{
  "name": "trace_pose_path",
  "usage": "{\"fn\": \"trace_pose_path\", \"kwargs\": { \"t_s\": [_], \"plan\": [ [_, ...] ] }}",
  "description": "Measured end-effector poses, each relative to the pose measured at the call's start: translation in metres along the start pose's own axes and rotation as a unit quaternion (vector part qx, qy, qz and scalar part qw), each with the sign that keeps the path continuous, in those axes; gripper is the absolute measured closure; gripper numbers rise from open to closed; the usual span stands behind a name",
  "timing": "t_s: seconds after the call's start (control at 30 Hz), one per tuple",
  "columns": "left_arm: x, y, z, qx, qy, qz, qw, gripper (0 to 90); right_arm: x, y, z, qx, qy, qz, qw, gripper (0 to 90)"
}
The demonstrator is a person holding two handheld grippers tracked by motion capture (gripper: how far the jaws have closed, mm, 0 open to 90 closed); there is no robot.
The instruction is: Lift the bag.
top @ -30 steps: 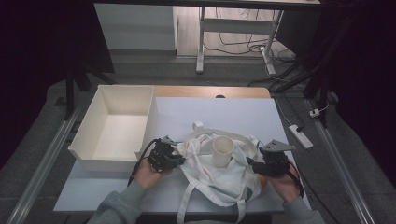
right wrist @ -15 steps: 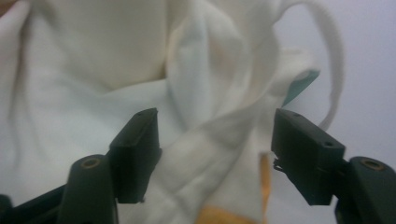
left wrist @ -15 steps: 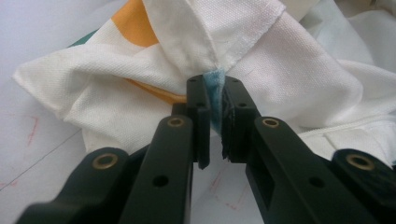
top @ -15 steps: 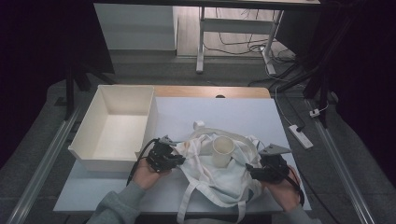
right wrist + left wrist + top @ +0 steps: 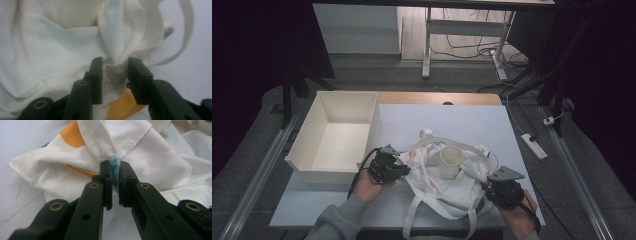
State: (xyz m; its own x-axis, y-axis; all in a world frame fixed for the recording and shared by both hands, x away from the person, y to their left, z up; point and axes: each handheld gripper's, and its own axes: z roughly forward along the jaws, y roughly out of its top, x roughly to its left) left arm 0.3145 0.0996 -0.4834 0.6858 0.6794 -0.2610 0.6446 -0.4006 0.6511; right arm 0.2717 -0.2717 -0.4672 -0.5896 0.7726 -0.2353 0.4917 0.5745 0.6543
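A white cloth tote bag [image 5: 447,192] with orange print lies crumpled on the table, and a cream cup [image 5: 450,161] stands upright in its middle. At the bag's left edge my left gripper [image 5: 404,170] is shut on a fold of the cloth [image 5: 160,165]; in the left gripper view [image 5: 114,173] blue lining shows between its jaws. My right gripper [image 5: 486,186] is at the bag's near right corner. Its jaws [image 5: 115,67] have just been closing, and they now pinch a bunched fold of the bag [image 5: 50,55].
An empty white box [image 5: 337,135] stands at the left of the table, close behind my left gripper. A small white ring [image 5: 425,133] lies just beyond the bag. The bag's straps [image 5: 412,220] trail toward the near table edge. A power strip [image 5: 533,146] lies on the floor to the right.
My right gripper has drawn back toward the near edge and closed its jaws on a fold at the bag's right corner. The left gripper and the cup have stayed put.
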Motion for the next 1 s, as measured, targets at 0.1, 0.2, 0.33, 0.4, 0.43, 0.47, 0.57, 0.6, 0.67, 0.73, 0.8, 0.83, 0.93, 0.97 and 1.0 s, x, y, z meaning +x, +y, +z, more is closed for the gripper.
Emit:
{"fn": "trace_pose_path", "kwargs": {
  "t_s": [0.1,0.2,0.33,0.4,0.43,0.47,0.57,0.6,0.67,0.73,0.8,0.83,0.93,0.97,1.0],
  "plan": [
    [0.0,0.0,-0.002,-0.003,-0.004,0.003,1.0,81.7,-0.007,-0.002,0.003,0.012,-0.017,0.003,0.9998,71.0],
    [0.0,0.001,-0.002,-0.006,-0.006,0.001,1.0,81.7,-0.015,-0.005,0.009,0.025,-0.017,0.019,0.9993,68.8],
    [0.0,0.0,-0.002,-0.006,-0.008,0.001,1.0,81.7,-0.021,-0.006,0.021,0.036,-0.009,0.034,0.9987,67.6],
    [0.0,0.001,-0.002,-0.006,-0.008,0.002,0.9999,81.6,-0.02,-0.005,0.024,0.038,-0.009,0.029,0.9988,70.6],
    [0.0,0.001,-0.002,-0.007,-0.008,0.002,0.9999,81.6,-0.02,-0.005,0.024,0.038,-0.008,0.027,0.9989,72.2],
    [0.0,0.001,-0.002,-0.008,-0.009,0.002,0.9999,81.7,-0.021,-0.004,0.023,0.037,-0.004,0.03,0.9989,73.3],
    [0.001,0.001,-0.003,-0.012,-0.01,0.002,0.9999,81.6,-0.027,-0.007,0.02,0.02,0.018,0.051,0.9983,74.9],
    [0.001,0.001,-0.003,-0.014,-0.011,0.002,0.9998,81.7,-0.03,-0.008,0.017,0.014,0.026,0.056,0.998,75.0],
    [0.001,0.001,-0.004,-0.018,-0.011,0.003,0.9998,81.7,-0.031,-0.009,0.012,-0.006,0.038,0.062,0.9974,75.1],
    [0.001,0.002,-0.005,-0.021,-0.012,0.004,0.9997,81.8,-0.03,-0.008,0.009,-0.014,0.04,0.056,0.9975,74.9],
    [0.0,0.002,-0.006,-0.021,-0.012,0.006,0.9997,81.7,-0.029,-0.007,0.01,-0.017,0.048,0.052,0.9974,73.2],
    [0.0,0.002,-0.005,-0.021,-0.011,0.006,0.9997,81.7,-0.029,-0.008,0.012,-0.014,0.051,0.054,0.9971,71.0],
    [0.0,0.002,-0.005,-0.019,-0.011,0.009,0.9997,81.8,-0.033,-0.009,0.014,-0.035,0.057,0.091,0.9936,61.6],
    [0.0,0.002,-0.004,-0.02,-0.011,0.008,0.9997,81.7,-0.035,-0.008,0.014,-0.043,0.049,0.101,0.9927,58.6],
    [0.0,0.002,-0.004,-0.019,-0.011,0.007,0.9997,81.7,-0.036,-0.007,0.016,-0.045,0.039,0.104,0.9927,56.6]
  ]
}}
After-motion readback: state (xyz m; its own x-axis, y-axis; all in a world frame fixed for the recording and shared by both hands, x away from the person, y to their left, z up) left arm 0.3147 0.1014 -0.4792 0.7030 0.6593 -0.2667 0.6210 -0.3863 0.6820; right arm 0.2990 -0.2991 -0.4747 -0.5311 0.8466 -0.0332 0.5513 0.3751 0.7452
